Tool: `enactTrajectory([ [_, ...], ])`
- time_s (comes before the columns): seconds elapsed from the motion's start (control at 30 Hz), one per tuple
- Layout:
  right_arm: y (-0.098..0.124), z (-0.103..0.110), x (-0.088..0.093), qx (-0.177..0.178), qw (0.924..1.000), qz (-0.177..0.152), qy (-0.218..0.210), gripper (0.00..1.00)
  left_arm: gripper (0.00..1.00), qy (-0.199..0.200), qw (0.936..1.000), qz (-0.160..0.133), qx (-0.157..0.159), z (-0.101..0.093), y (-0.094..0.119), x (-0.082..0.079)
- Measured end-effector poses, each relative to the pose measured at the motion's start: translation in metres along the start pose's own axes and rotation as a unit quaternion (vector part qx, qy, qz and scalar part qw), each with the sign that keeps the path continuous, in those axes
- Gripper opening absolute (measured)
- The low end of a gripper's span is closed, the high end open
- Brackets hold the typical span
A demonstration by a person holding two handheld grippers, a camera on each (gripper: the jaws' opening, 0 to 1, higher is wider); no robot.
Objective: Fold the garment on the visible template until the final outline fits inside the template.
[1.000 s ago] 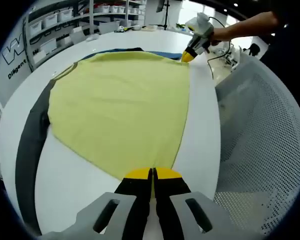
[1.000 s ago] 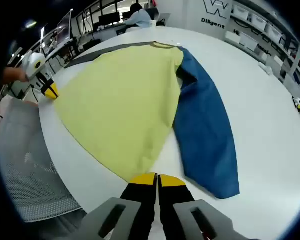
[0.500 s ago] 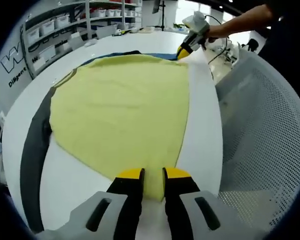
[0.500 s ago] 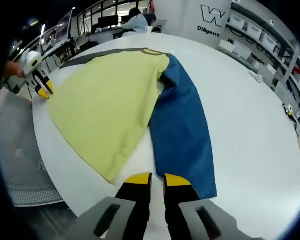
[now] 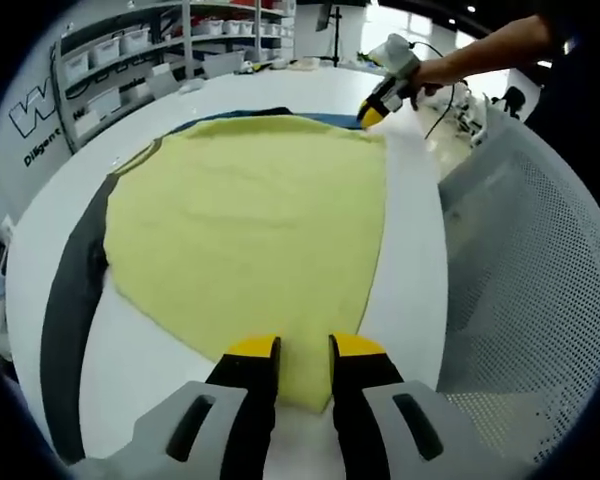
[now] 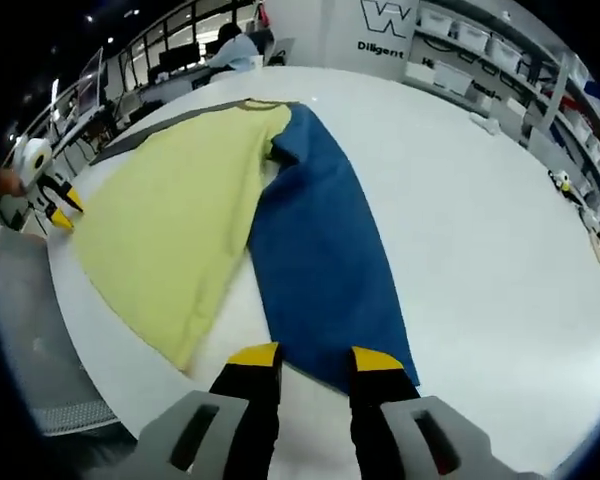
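A garment lies flat on the white round table (image 5: 410, 250), its yellow body (image 5: 250, 220) in the middle. One sleeve is grey (image 5: 70, 300), the other blue (image 6: 320, 260). My left gripper (image 5: 305, 350) is open, and the yellow hem's corner lies between its jaws. My right gripper (image 6: 315, 358) is open too, with the cuff end of the blue sleeve between its jaws. In the right gripper view the yellow body (image 6: 160, 230) spreads to the left, with the left gripper (image 6: 60, 210) at its far corner. A hand holds the right gripper (image 5: 375, 108) at the far hem corner.
A grey perforated mesh surface (image 5: 520, 280) runs along the table's edge beside the hem. Shelves with bins (image 5: 110, 40) stand behind the table. Bare white tabletop (image 6: 480, 230) stretches beyond the blue sleeve.
Both grippers were shut on the yellow hem's corners and now stand open. The right gripper has shifted from the hem corner to the blue sleeve's cuff.
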State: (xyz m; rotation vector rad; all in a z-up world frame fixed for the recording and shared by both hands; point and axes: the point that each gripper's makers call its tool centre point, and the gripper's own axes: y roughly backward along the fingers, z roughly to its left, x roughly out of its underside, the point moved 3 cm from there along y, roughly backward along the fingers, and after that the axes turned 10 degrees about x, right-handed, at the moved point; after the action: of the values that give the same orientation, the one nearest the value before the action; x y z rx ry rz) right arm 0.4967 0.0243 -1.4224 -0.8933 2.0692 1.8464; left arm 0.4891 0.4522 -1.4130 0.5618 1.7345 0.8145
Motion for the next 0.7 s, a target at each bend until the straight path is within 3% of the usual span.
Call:
enactTrajectory([
  [0.1,-0.002,-0.013,0.002,0.005,0.9998,0.005,-0.016,0.34,0.20,0.001,1.0000,0.007,0.002,-0.001,-0.001,0.001],
  [0.47,-0.005,-0.039,0.005,0.015,0.9999,0.005,-0.007,0.28,0.19,0.014,0.9997,0.017,0.001,0.000,-0.007,-0.002],
  [0.7,-0.013,-0.054,0.001,0.008,0.9999,0.004,-0.012,0.18,0.19,0.019,0.9996,0.022,-0.005,0.002,-0.008,-0.002],
])
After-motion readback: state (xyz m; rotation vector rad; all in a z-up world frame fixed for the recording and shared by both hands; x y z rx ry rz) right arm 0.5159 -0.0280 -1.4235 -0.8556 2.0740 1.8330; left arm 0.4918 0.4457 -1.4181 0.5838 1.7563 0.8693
